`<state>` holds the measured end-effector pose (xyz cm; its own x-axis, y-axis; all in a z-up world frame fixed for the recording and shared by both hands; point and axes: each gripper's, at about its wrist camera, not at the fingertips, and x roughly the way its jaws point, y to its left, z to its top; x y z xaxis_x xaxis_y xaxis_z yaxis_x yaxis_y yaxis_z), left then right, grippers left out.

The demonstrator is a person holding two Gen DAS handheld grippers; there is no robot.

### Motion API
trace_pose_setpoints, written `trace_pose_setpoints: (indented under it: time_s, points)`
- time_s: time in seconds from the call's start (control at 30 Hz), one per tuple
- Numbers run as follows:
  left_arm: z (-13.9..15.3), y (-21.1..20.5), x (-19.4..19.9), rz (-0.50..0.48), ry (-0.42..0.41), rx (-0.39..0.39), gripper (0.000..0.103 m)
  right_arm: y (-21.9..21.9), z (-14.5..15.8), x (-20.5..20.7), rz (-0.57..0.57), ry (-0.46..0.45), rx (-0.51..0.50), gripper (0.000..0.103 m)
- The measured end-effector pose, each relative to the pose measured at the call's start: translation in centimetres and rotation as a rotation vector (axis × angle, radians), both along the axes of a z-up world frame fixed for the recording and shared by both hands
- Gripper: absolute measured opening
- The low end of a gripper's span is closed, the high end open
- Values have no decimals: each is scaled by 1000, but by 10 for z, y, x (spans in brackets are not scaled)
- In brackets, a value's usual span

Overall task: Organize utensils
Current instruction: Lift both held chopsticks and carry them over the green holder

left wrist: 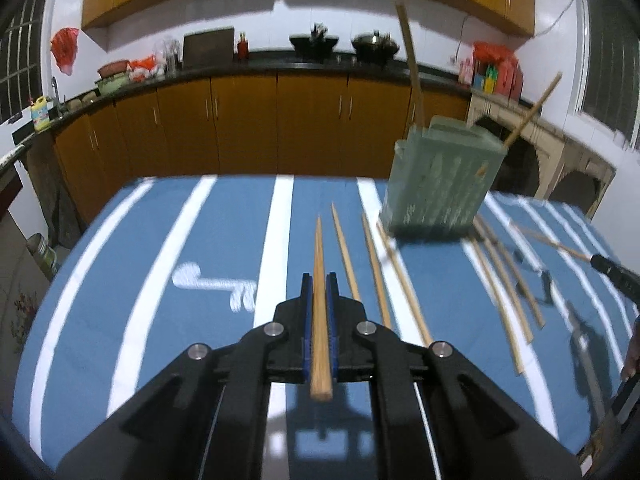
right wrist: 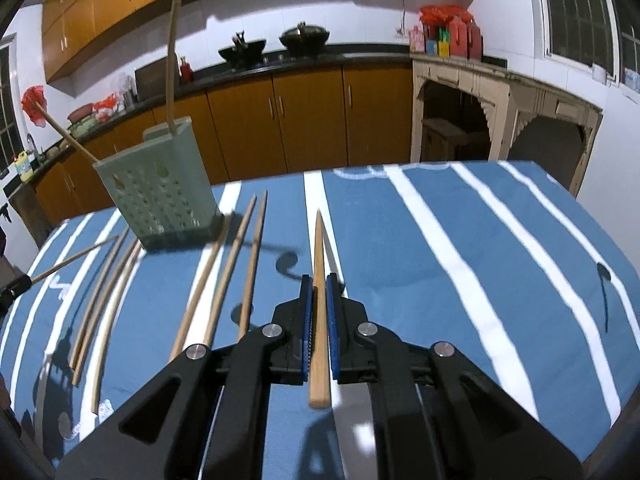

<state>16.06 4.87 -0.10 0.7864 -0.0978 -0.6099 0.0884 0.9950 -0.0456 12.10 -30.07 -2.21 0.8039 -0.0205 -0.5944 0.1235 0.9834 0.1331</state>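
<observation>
A pale green perforated utensil holder [left wrist: 438, 184] [right wrist: 160, 192] stands on the blue striped table, with two chopsticks leaning out of it. Several wooden chopsticks [left wrist: 376, 268] [right wrist: 224, 276] lie loose on the cloth in front of it. My left gripper [left wrist: 319, 280] is shut on a chopstick [left wrist: 320, 308] that points forward, left of the holder. My right gripper [right wrist: 319, 282] is shut on another chopstick [right wrist: 319, 312], right of the holder. The right gripper's tip with its chopstick shows at the right edge of the left wrist view [left wrist: 600, 262].
The table wears a blue cloth with white stripes [left wrist: 180, 248] [right wrist: 460, 248]. Behind it run orange kitchen cabinets [left wrist: 248, 124] under a dark counter with woks and bottles. A pale wooden sideboard [right wrist: 500, 96] stands at the right.
</observation>
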Motion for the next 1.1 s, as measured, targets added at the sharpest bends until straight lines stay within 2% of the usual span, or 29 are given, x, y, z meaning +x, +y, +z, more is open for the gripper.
trace_pose_setpoints:
  time_s: [0.2,0.4,0.73,0.97,1.1]
  points:
    - [34,6,-4,15,-94,-53,8,0,21,-4,-3,-67,4,8]
    - [56,14,-4,42,-156,-88,7,-4,33,-5,-4,-107,39,8]
    - [73,16,-6,39,-194,-98,7,-5,50,-6,-7,-153,59,8]
    - [93,17,-11,17,-229,-106,7,-5,77,-10,11,-220,63,8]
    - [105,15,-13,2,-248,-114,7,-3,95,-12,45,-255,100,8]
